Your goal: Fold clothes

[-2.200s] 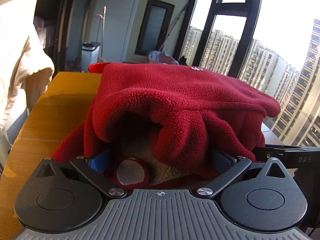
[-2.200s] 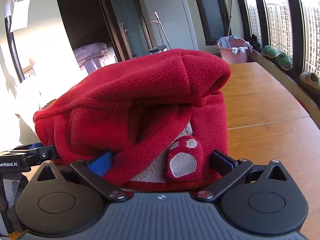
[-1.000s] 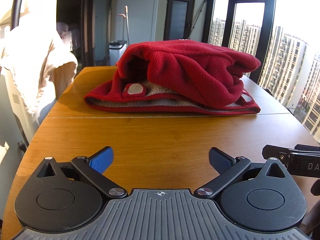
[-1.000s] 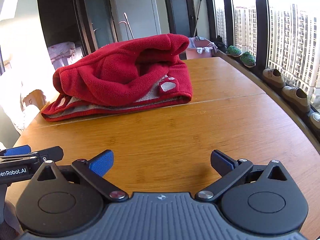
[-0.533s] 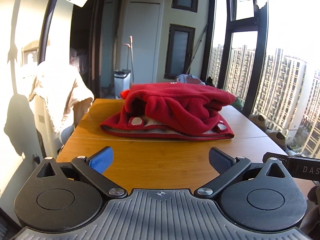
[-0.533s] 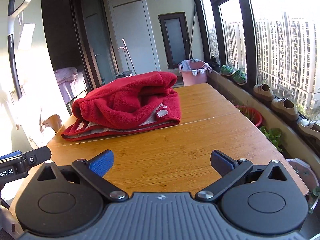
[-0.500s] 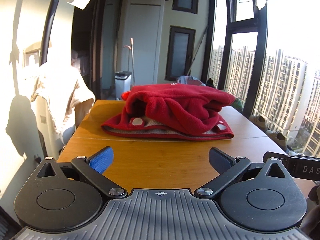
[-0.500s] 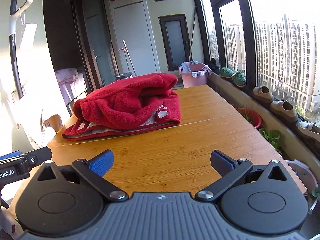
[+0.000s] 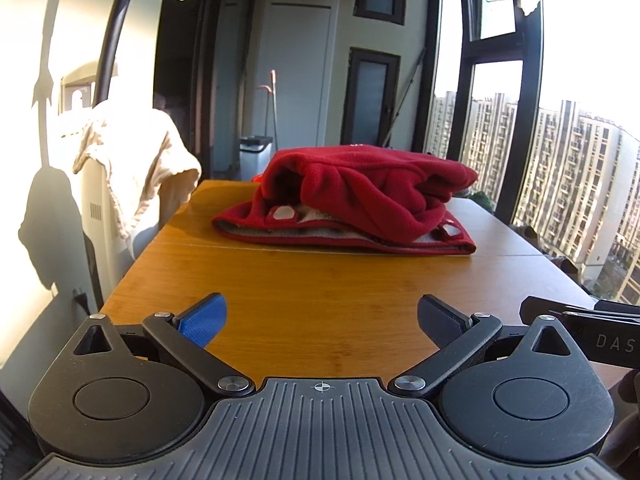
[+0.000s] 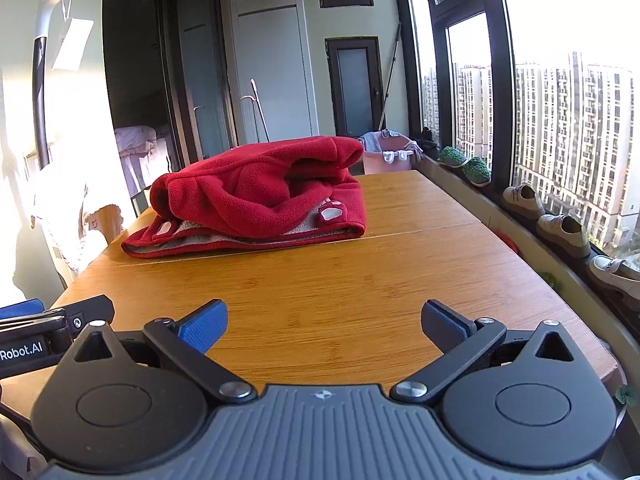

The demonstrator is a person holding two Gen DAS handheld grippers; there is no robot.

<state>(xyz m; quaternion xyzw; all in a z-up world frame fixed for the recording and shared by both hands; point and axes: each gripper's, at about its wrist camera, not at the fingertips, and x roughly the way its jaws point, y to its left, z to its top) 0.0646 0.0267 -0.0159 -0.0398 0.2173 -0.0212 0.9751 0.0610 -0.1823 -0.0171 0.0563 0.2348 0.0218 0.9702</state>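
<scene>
Red fleece, folded into a thick bundle (image 9: 352, 200), lies on the wooden worktop (image 9: 320, 292) well ahead of both hand-held grippers, with a pale plush lining showing along its lower edge and small paw-shaped patches at the front corners. From the left wrist view, a cream cloth (image 9: 132, 160) drapes over something off the worktop's edge, ahead and to the left of the left hand-held gripper (image 9: 320, 318); this gripper hangs over the near part of the worktop with its jaws spread wide and nothing between them, one blue pad (image 9: 204, 320) on the left and a dark pad (image 9: 440, 320) on the right. The garment sits straight ahead of it, slightly right of centre, well apart from the fingertips. Further right, tall windows show apartment blocks. In the right wrist view, part of the other tool's black body shows at the lower left, then the right hand-held gripper (image 10: 324, 322), likewise released and holding nothing, above bare wood. The red bundle (image 10: 256, 200) lies ahead and to its left. Behind it and to the right stands a pink laundry basket (image 10: 388, 156), and along the window ledge to the right of the gripper rest green slippers (image 10: 464, 162) and pale shoes (image 10: 560, 228).
</scene>
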